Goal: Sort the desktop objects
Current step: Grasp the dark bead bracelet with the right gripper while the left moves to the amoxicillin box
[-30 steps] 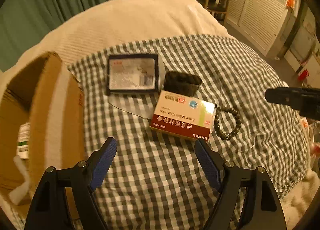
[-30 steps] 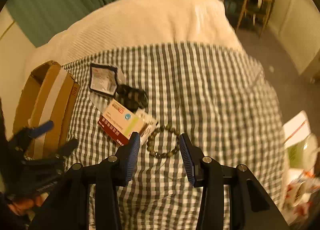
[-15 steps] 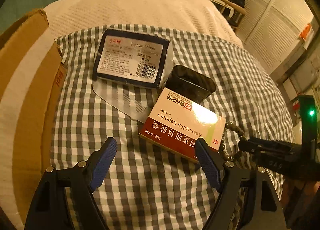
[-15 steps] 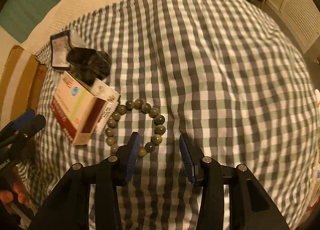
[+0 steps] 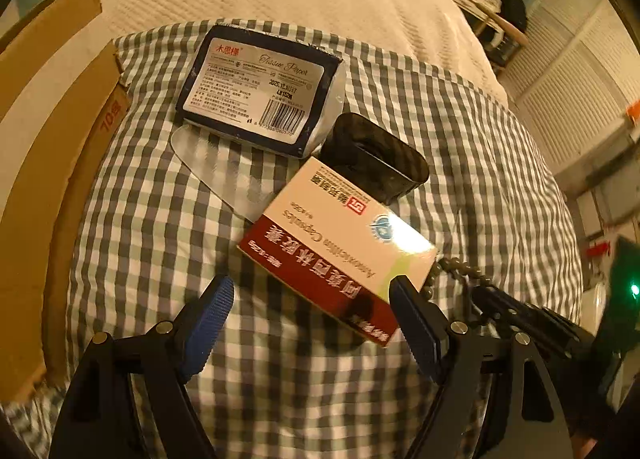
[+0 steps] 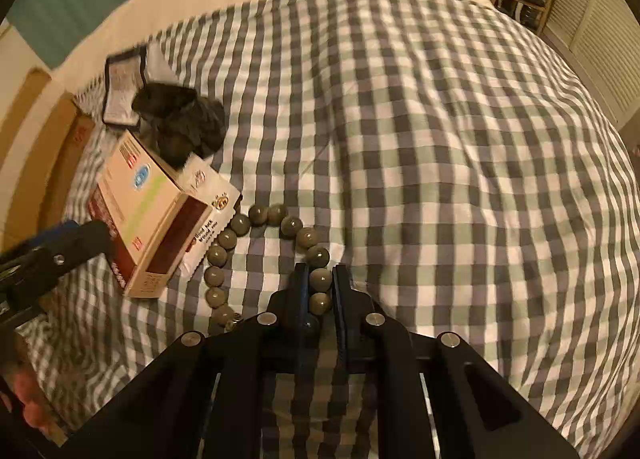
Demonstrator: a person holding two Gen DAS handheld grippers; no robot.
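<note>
A bracelet of round grey-green beads (image 6: 240,225) lies on the checked cloth. My right gripper (image 6: 320,283) is closing, and its pads squeeze two beads at the loop's near right side. A red and white medicine box (image 5: 340,243) lies just left of the bracelet (image 5: 460,267). My left gripper (image 5: 308,299) hangs open over the box's near corner, which sits between the blue pads without being pressed. Behind the box lie a black case (image 5: 376,163) and a dark blue tissue pack (image 5: 260,91).
An open cardboard box (image 5: 48,179) stands along the left edge of the cloth. A clear plastic sheet (image 5: 224,167) lies under the tissue pack, and a small white packet (image 6: 208,199) pokes out from under the medicine box. Bare checked cloth (image 6: 440,139) spreads to the right.
My right gripper dropped onto the bracelet and its jaws closed around the beads. My left gripper sank and rolled, coming in over the medicine box's near corner.
</note>
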